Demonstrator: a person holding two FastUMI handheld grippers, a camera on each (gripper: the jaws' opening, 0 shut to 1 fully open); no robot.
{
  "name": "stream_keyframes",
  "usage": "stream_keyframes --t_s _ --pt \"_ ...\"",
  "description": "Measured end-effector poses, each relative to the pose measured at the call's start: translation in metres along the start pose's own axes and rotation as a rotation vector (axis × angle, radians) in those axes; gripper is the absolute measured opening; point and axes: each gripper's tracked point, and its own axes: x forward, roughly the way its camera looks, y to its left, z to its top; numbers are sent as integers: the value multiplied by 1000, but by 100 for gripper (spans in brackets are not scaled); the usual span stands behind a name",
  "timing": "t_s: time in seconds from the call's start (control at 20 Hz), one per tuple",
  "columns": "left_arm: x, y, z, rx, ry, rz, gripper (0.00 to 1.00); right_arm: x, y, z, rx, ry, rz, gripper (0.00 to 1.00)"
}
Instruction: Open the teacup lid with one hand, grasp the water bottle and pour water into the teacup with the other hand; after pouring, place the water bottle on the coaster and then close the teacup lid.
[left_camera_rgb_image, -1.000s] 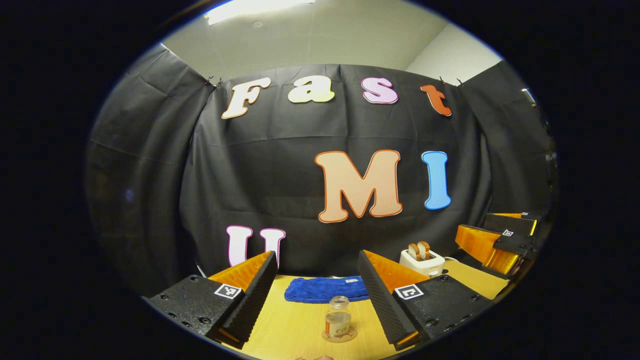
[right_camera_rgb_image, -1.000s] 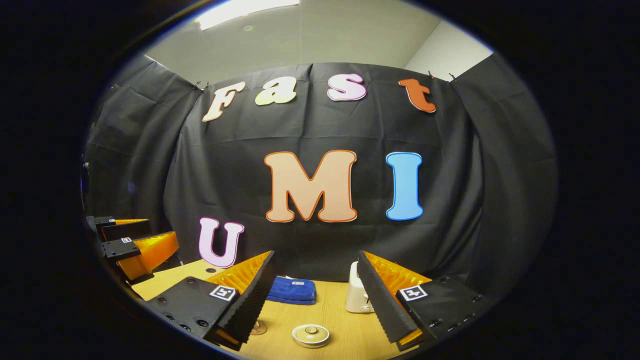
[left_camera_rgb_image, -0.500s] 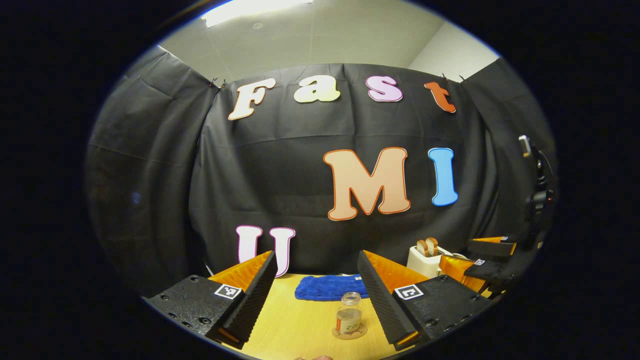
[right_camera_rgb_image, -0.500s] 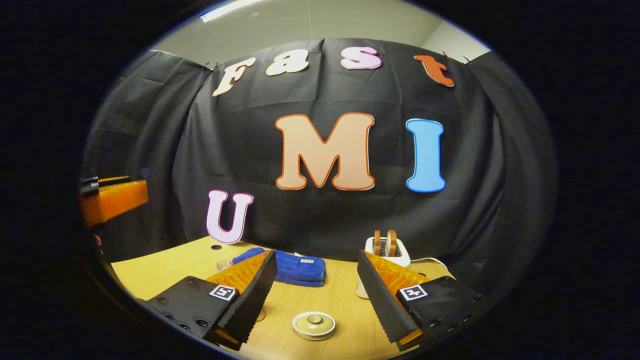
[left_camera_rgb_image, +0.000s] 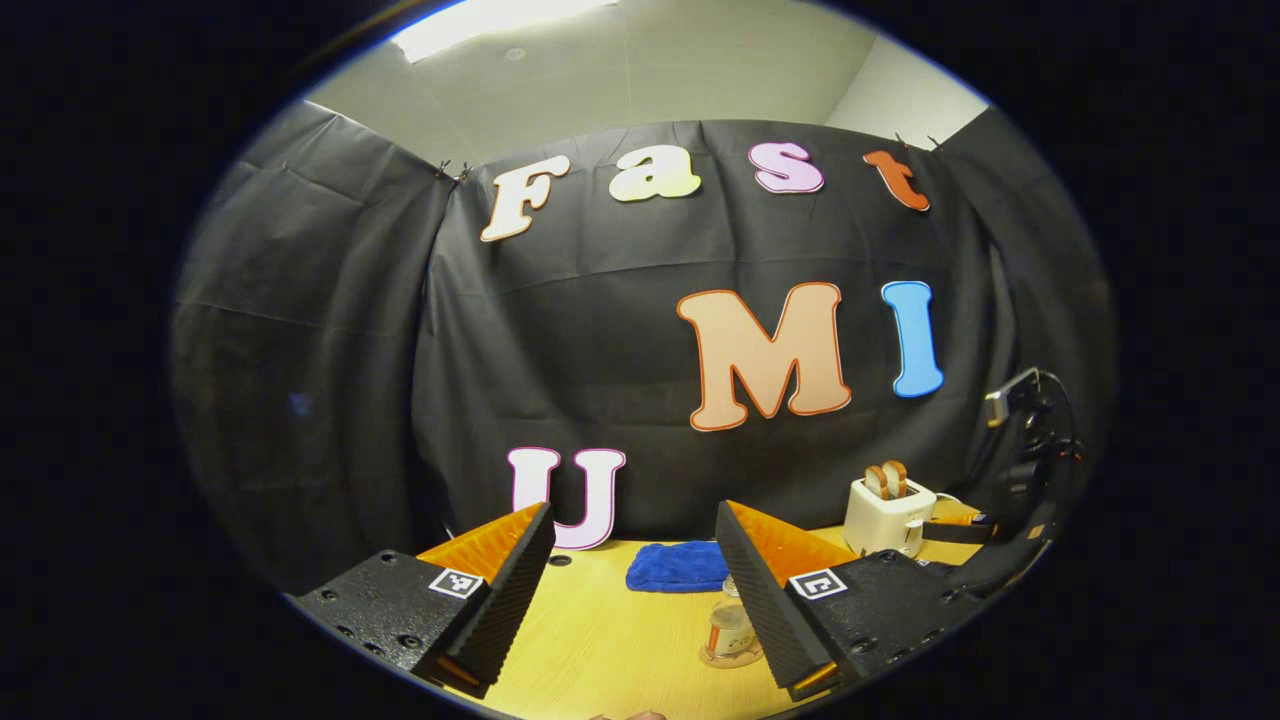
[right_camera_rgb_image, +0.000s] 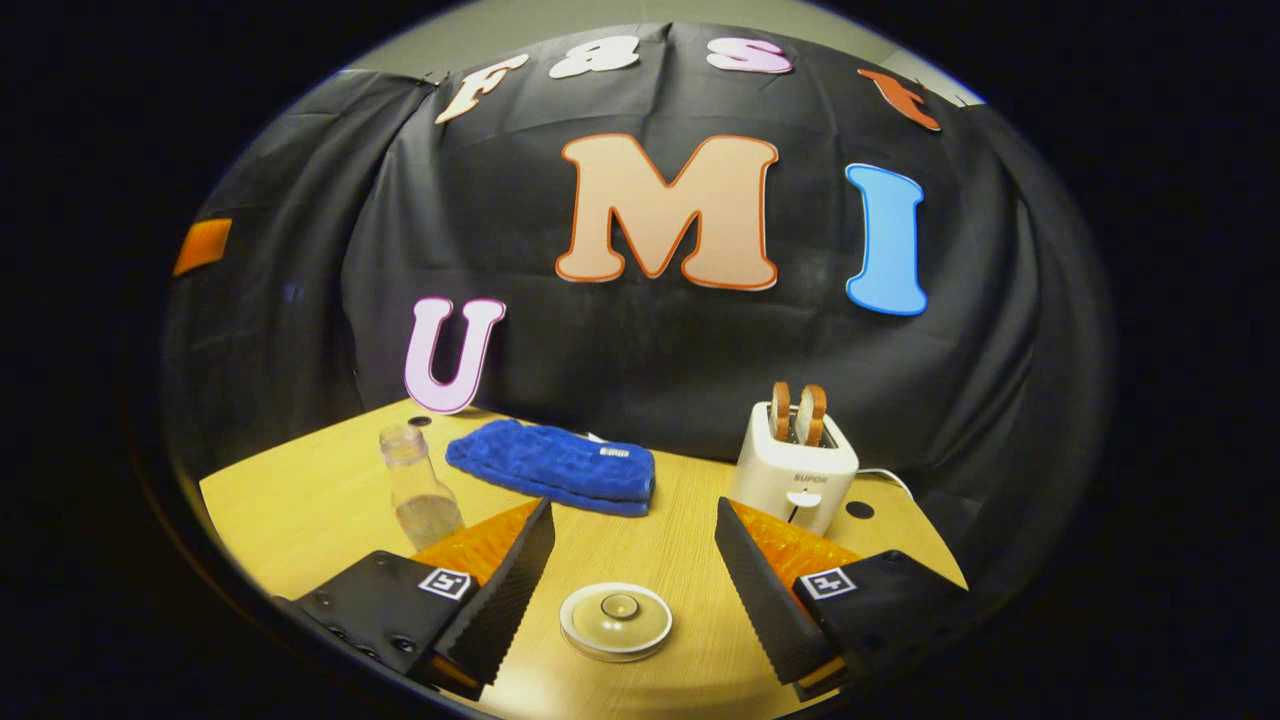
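My right gripper (right_camera_rgb_image: 634, 560) has tipped down toward the bench over the last second, so the round cream ceramic teacup lid (right_camera_rgb_image: 615, 620) with its small centre knob now lies between my wide-spread fingers rather than low at the edge of the right gripper view. I judge I am lining up to lift it; nothing is gripped yet.

My left gripper (left_camera_rgb_image: 634, 560) has swung left, and the clear glass water bottle (left_camera_rgb_image: 730, 628), uncapped and standing on a thin round wooden coaster (left_camera_rgb_image: 722, 657), has slid behind my right-hand finger; these fingers are wide too and hold nothing.

The bench (right_camera_rgb_image: 300, 510) is smooth pale wood. A fuzzy blue folded towel (right_camera_rgb_image: 555, 467) lies far off, a glossy white toaster (right_camera_rgb_image: 795, 480) to its right.
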Motion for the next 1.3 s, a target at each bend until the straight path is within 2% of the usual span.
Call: stream_keyframes --t_s 0.25,0.4,0.55,0.7,0.75,0.8,1.05,1.1,1.2,1.3 --pt "-6 7 -4 8 19 24 95 16 11 -42 24 117 37 99" --pt "-9 8 -7 7 26 32 92 21 9 -64 39 178 36 100" --pt "-12 10 -9 10 34 37 95 27 5 -80 25 221 30 100" --pt "-13 15 -12 13 41 49 94 29 5 -91 18 254 21 93" --pt "-14 17 -13 12 43 54 94 30 4 -93 9 256 12 94" --pt "-14 18 -15 13 46 60 94 32 4 -95 0 257 7 82" --pt "-16 24 -16 22 51 74 94 31 10 -107 -36 285 17 61" --pt "-17 25 -18 21 52 75 94 31 12 -106 -41 281 17 53" --pt "-16 25 -19 20 54 74 94 29 14 -106 -46 283 24 52" --pt "-15 24 -19 18 57 72 94 29 13 -106 -32 288 16 37"
